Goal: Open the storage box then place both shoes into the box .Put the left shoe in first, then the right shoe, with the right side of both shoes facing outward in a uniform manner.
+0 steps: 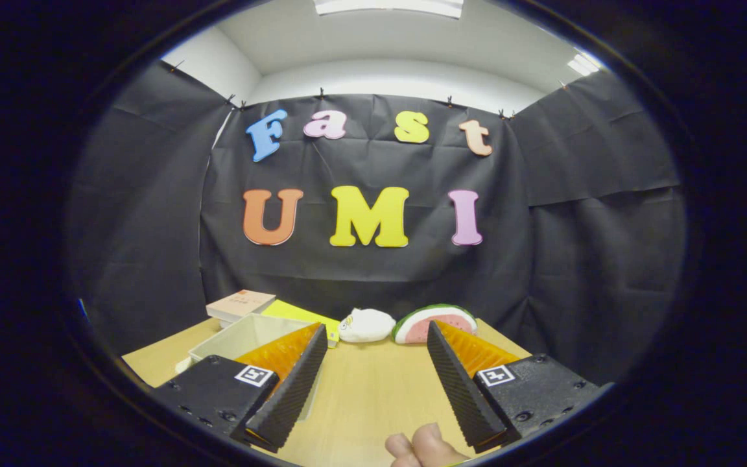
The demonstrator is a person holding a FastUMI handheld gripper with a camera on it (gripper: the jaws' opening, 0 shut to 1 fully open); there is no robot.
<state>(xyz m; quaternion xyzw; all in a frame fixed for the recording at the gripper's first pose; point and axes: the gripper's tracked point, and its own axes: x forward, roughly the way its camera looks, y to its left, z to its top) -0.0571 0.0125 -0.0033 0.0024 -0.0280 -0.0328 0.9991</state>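
A small book [241, 303] lies at the far left edge of the wooden table [373, 389]. The open storage box [247, 336] sits behind the left finger. The gripper [373, 334] is wide apart, holding nothing, with bare table between. Beyond sit a white plush toy [366, 325] and watermelon plush [435, 321]. Fingertips of a hand [420, 447] show below.

black cloth wall [574, 246] hangs clipped along its top around the booth, with a white wall [218, 65] and ceiling above. ceiling lights [386, 6] glow overhead. below stands a pale wooden bench [373, 389].
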